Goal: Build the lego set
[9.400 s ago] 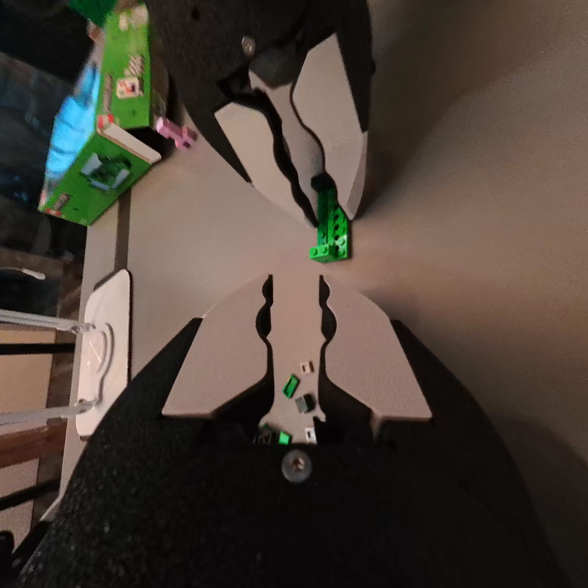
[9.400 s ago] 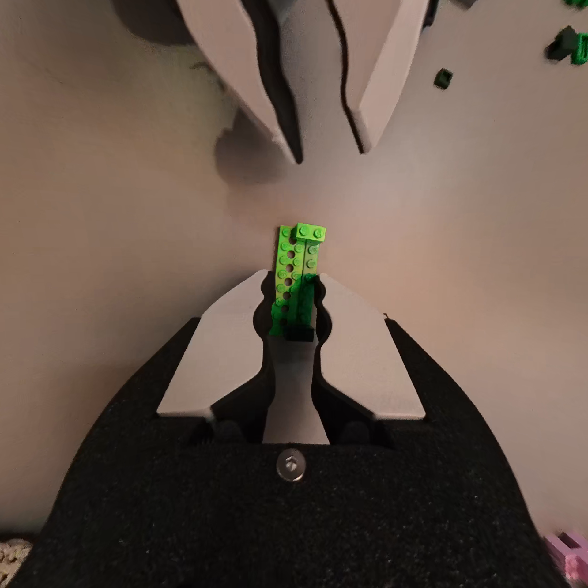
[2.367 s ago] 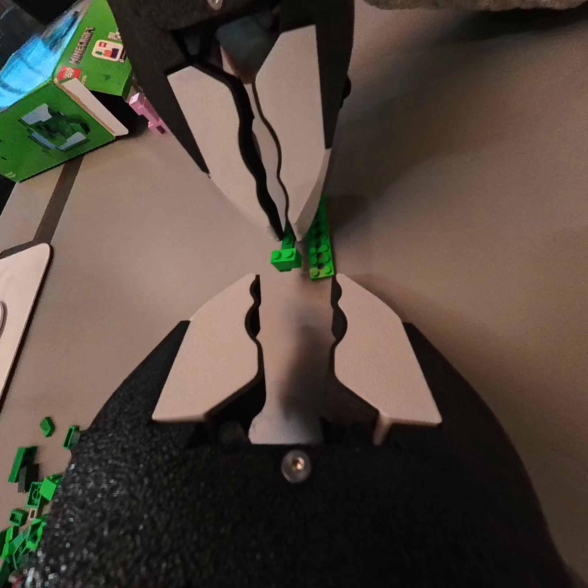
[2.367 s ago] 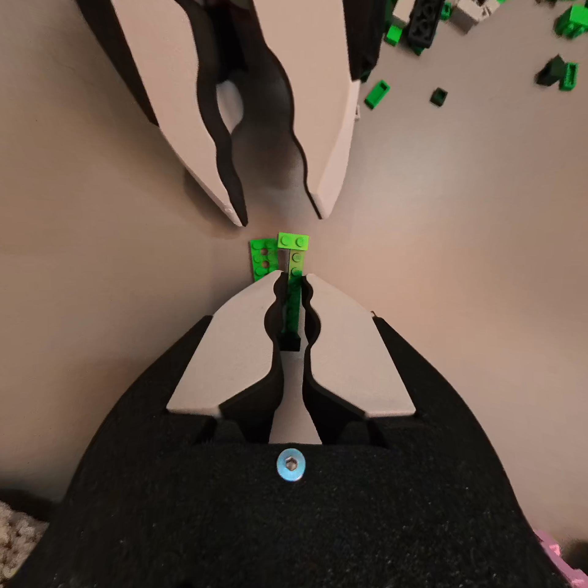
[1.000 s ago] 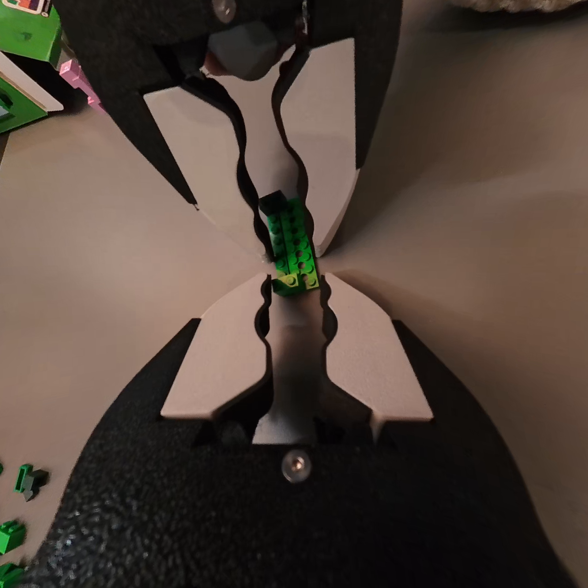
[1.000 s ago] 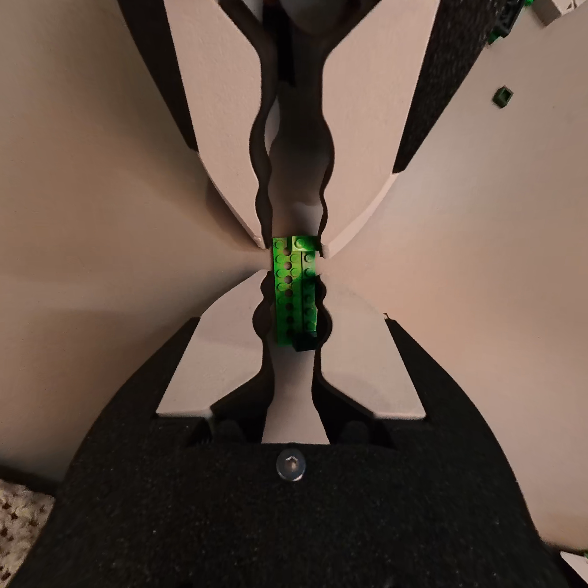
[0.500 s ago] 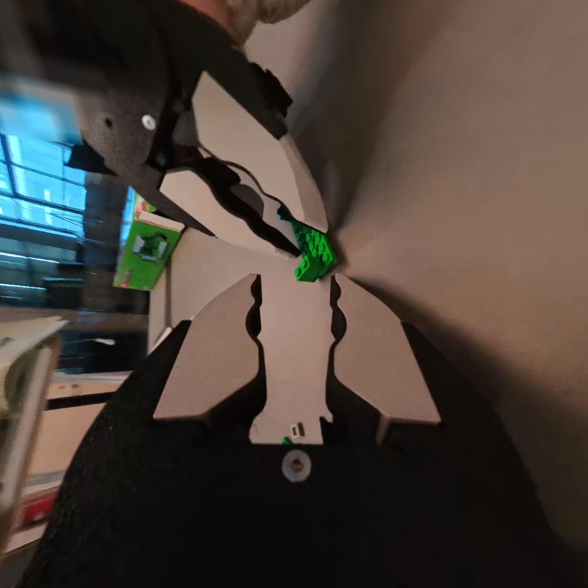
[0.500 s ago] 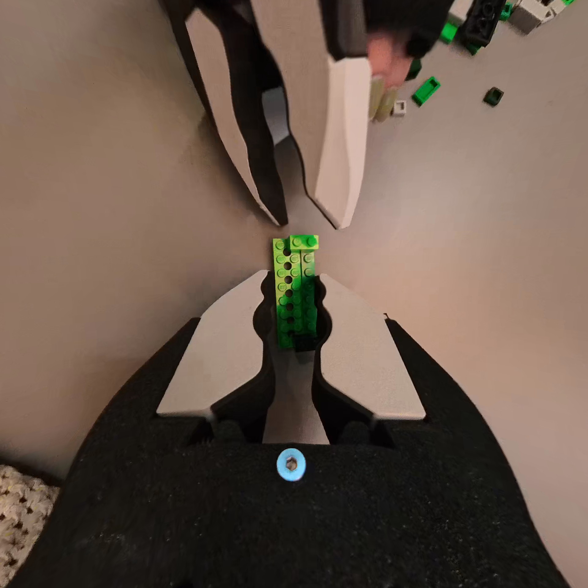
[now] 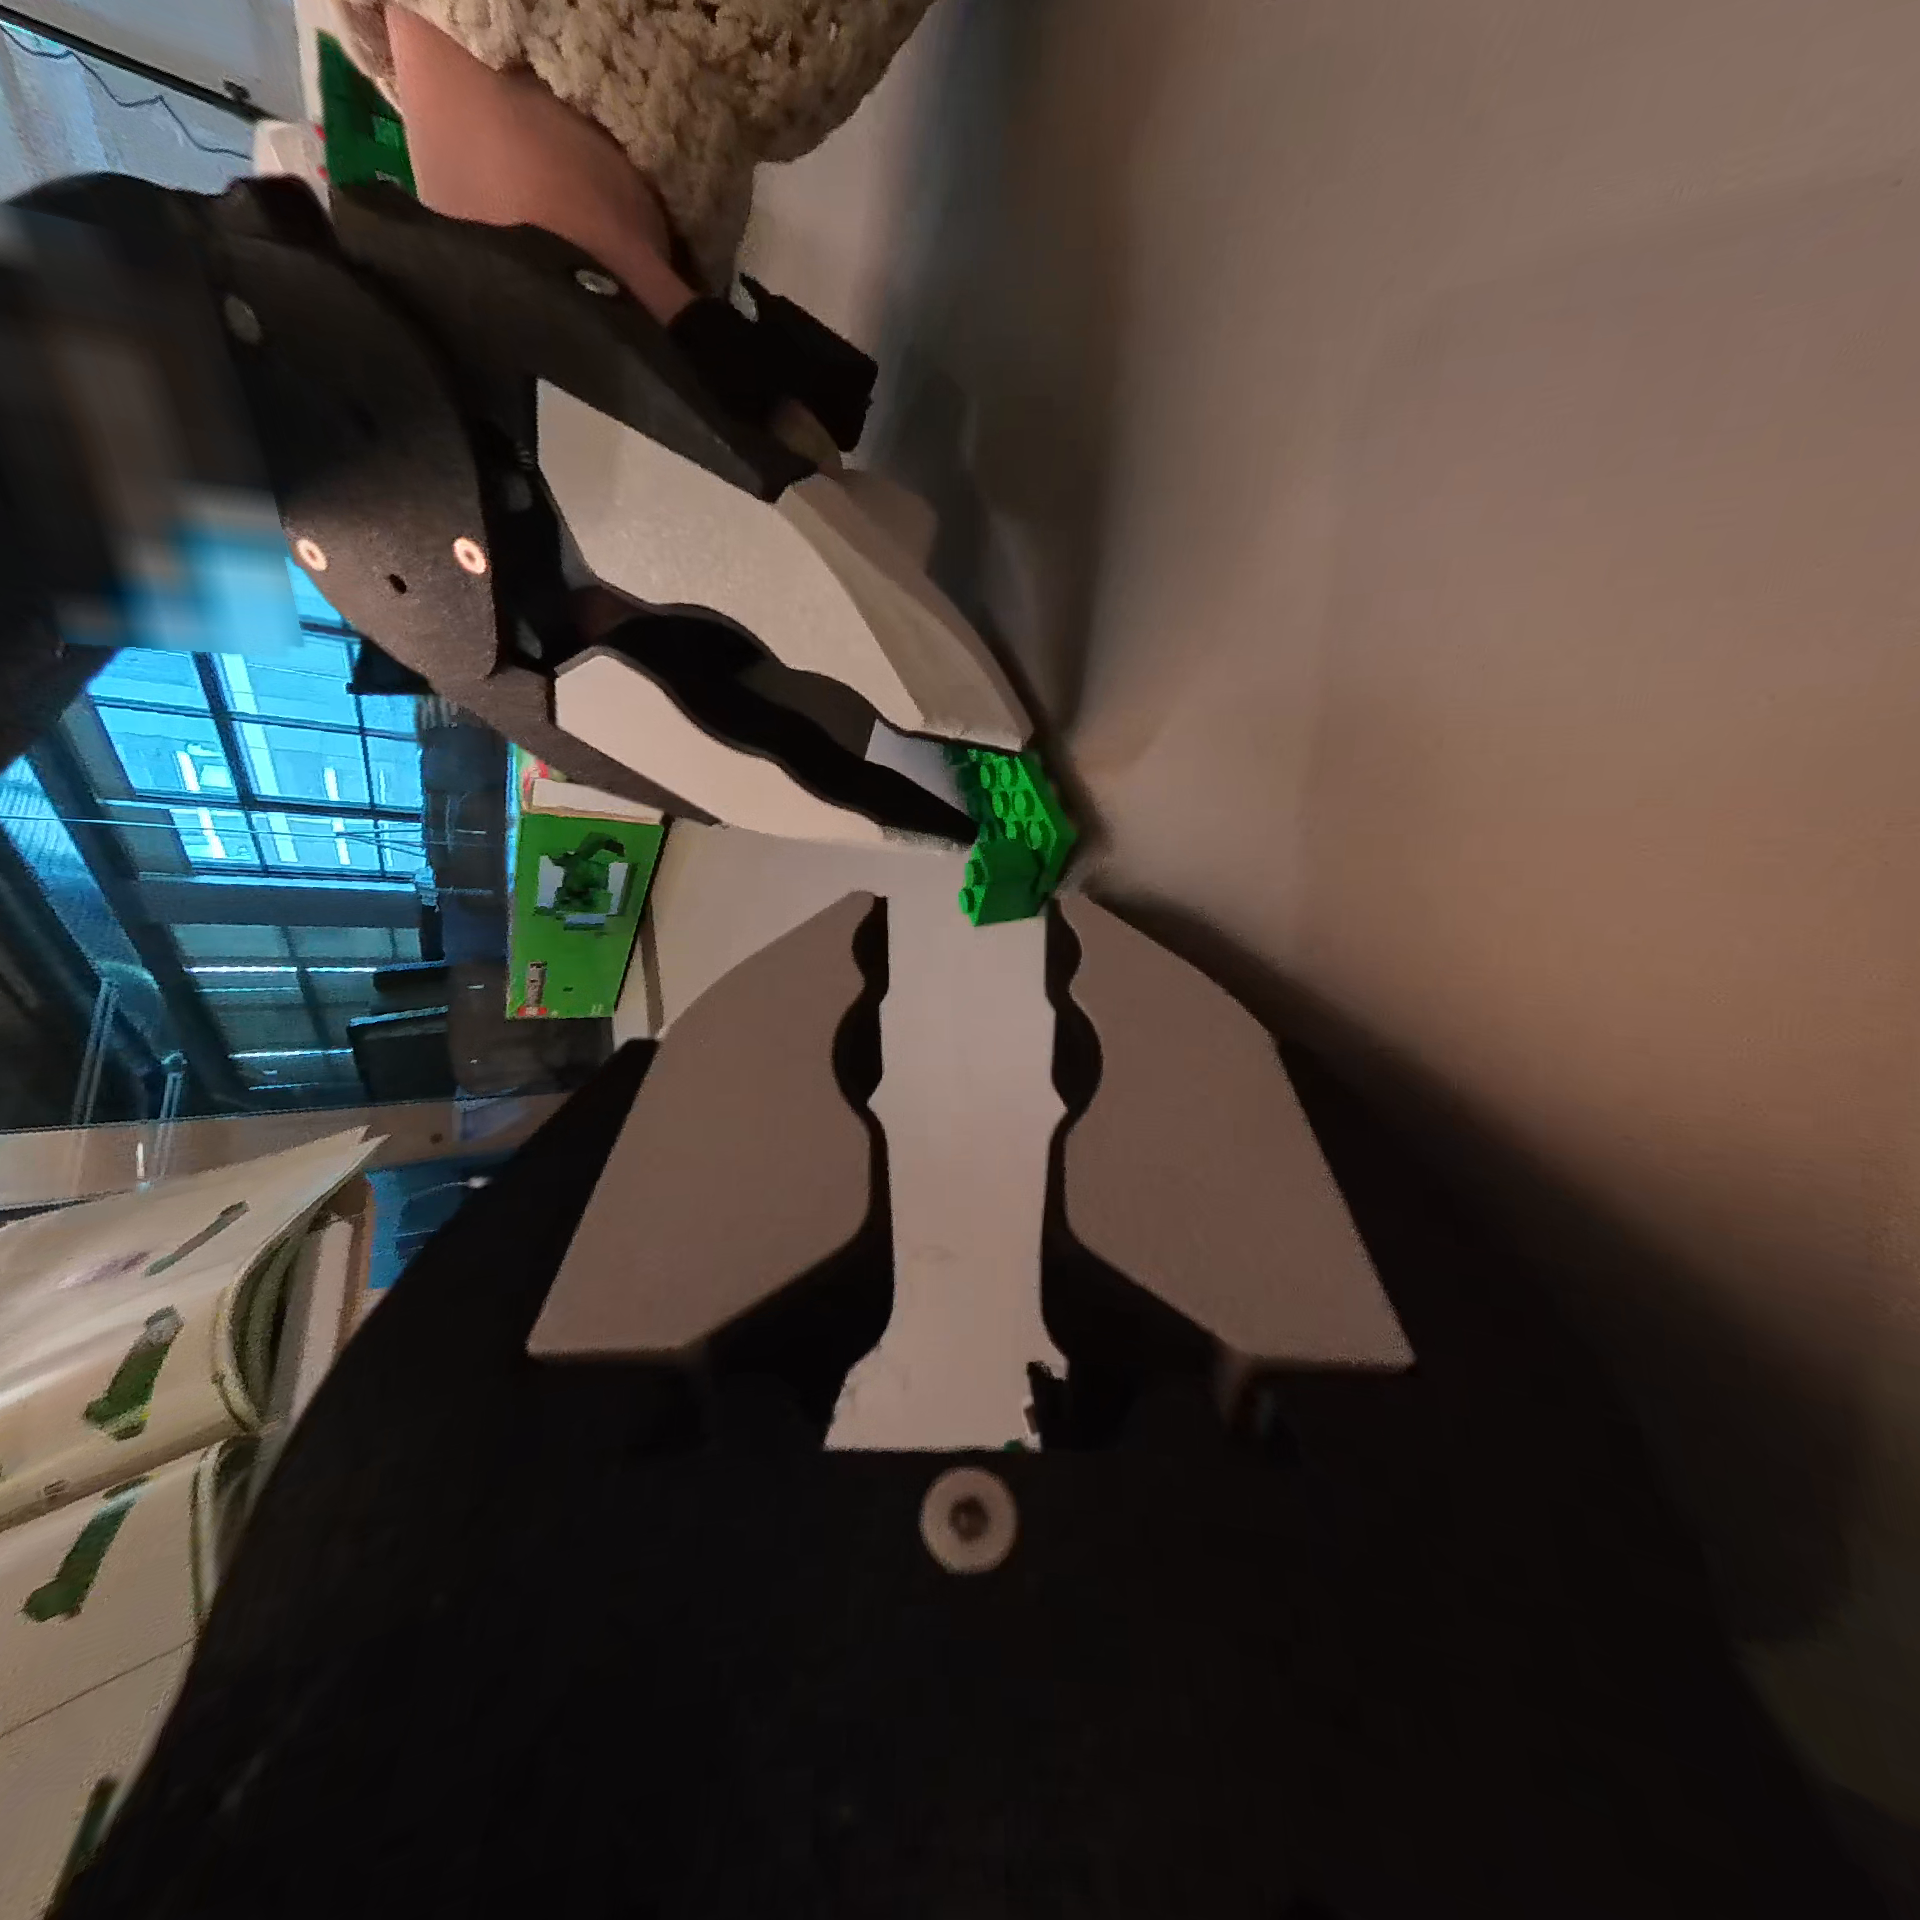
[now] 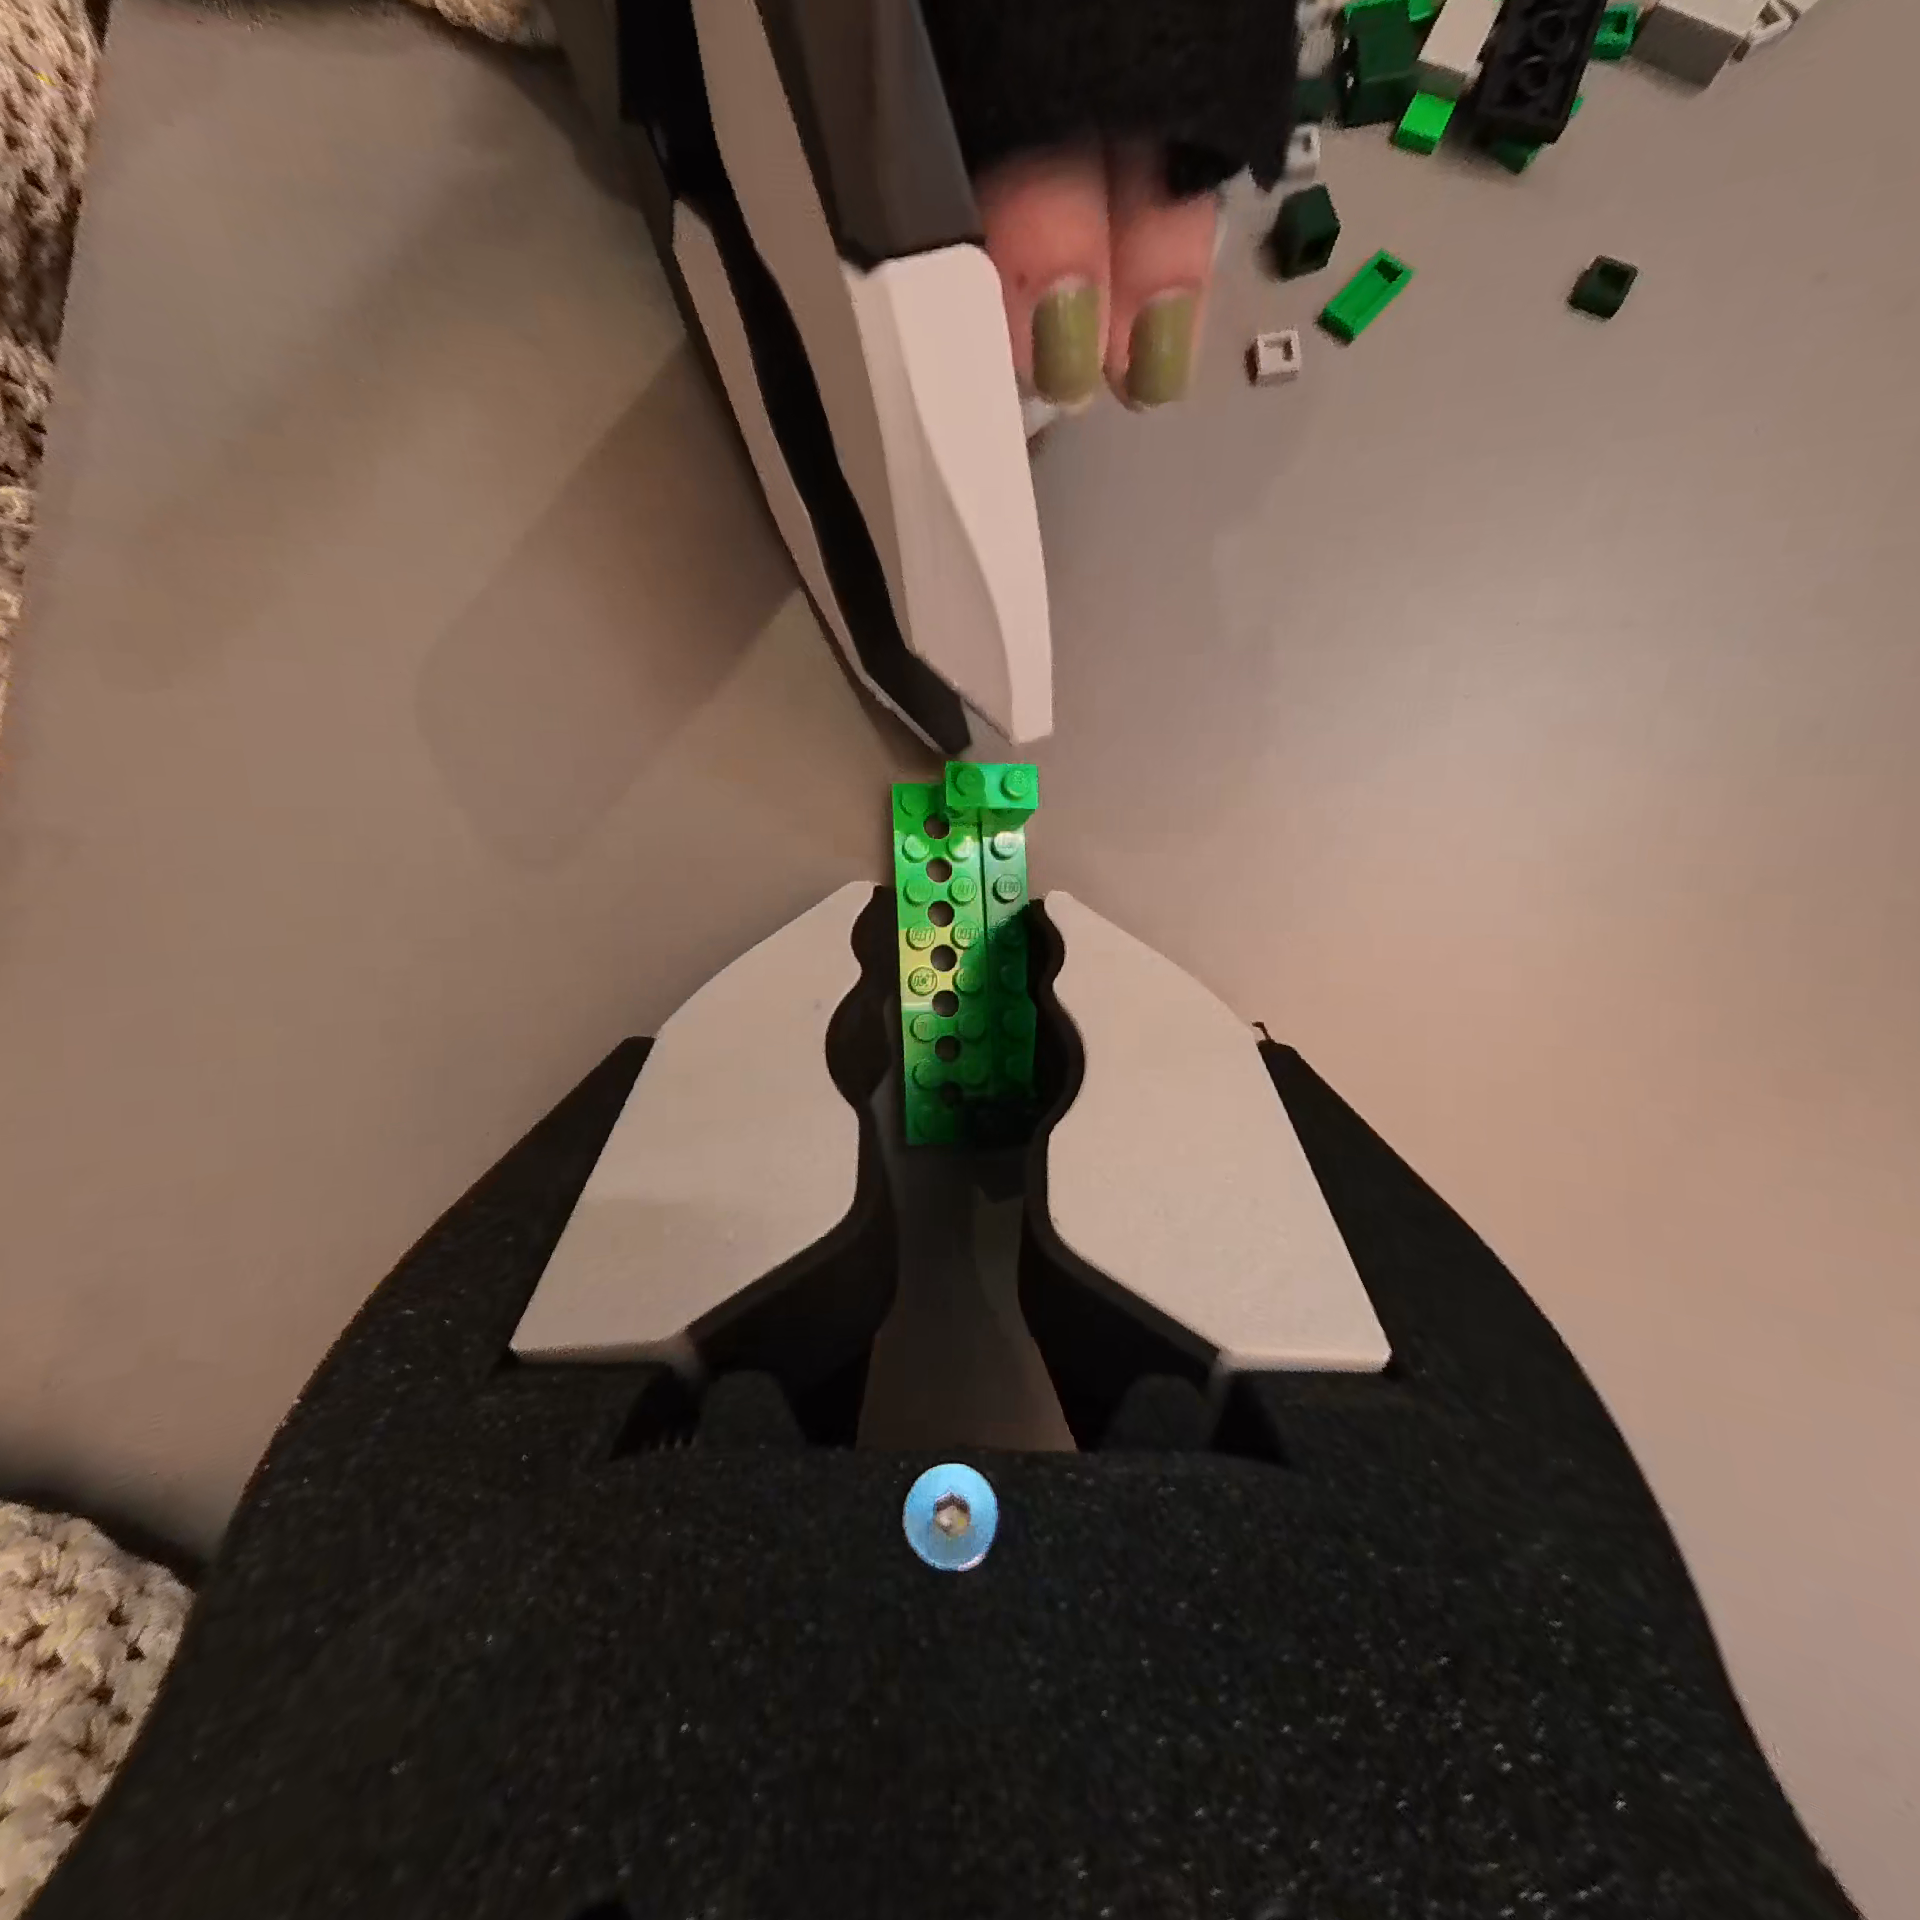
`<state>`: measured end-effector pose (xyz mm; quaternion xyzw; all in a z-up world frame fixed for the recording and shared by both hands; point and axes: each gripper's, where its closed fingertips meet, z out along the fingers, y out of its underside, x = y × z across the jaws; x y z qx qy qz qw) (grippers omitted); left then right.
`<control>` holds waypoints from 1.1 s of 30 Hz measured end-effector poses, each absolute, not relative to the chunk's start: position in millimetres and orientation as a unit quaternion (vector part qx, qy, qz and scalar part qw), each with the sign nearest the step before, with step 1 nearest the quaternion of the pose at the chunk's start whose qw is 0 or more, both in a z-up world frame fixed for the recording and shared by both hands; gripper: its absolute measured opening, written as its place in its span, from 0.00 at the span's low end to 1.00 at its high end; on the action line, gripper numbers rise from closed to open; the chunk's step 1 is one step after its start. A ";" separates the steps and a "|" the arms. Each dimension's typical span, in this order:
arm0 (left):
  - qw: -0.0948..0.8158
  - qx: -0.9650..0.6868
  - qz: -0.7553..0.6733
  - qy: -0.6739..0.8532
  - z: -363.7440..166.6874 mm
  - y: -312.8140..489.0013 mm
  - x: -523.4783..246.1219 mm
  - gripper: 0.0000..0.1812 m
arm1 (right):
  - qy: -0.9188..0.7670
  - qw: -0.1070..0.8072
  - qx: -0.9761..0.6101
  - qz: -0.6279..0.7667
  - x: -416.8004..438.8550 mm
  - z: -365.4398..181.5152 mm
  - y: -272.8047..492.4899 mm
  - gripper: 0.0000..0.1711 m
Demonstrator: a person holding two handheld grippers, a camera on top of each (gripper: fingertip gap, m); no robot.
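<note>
**Green plates joined, left hand-held gripper backs off**

Green plate assembly point(image 10: 961, 956) sits clamped between the fingers of the right hand-held gripper point(image 10: 958, 914), held lengthwise above the grey desk point(image 10: 1507, 779): a long holed plate lies flush beside a narrower strip, and a small two-stud piece point(image 10: 992, 784) caps the far end. A second ago the left hand-held gripper point(image 9: 966, 914) was pressed nose to nose against that end; now it has rolled onto its side and drawn slightly back, its jaws apart and holding nothing, its tips just short of the small piece. A few seconds earlier the holed plate lay loose beside the strip, so the two parts appear to have been pushed together since. My reading is that this joining step is done and the left tool is free to fetch the next part. Loose bricks point(image 10: 1455, 94) in green, black and grey lie scattered at the far right of the desk, near the fingers point(image 10: 1112, 312) of the person's hand. A green set box point(image 9: 577, 904) stands farther off.
</note>
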<state>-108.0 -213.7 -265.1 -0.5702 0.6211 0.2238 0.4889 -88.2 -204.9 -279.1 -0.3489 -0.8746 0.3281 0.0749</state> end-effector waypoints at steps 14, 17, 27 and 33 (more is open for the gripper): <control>0.476 -0.594 0.224 0.609 -272.1 -206.0 -106.1 0.07 | -0.842 0.062 -0.364 0.393 -89.8 -276.1 -202.8 0.13; 0.478 -0.597 0.227 0.603 -271.9 -204.9 -106.8 0.06 | -0.842 0.063 -0.365 0.393 -90.0 -276.2 -202.5 0.13; 0.483 -0.602 0.251 0.585 -270.9 -199.7 -109.1 0.06 | -0.848 0.121 -0.367 0.363 -79.5 -269.9 -192.7 0.21; 0.480 -0.608 0.291 0.562 -266.8 -192.4 -119.5 0.06 | -0.834 0.172 -0.383 0.357 -73.0 -262.5 -174.2 0.22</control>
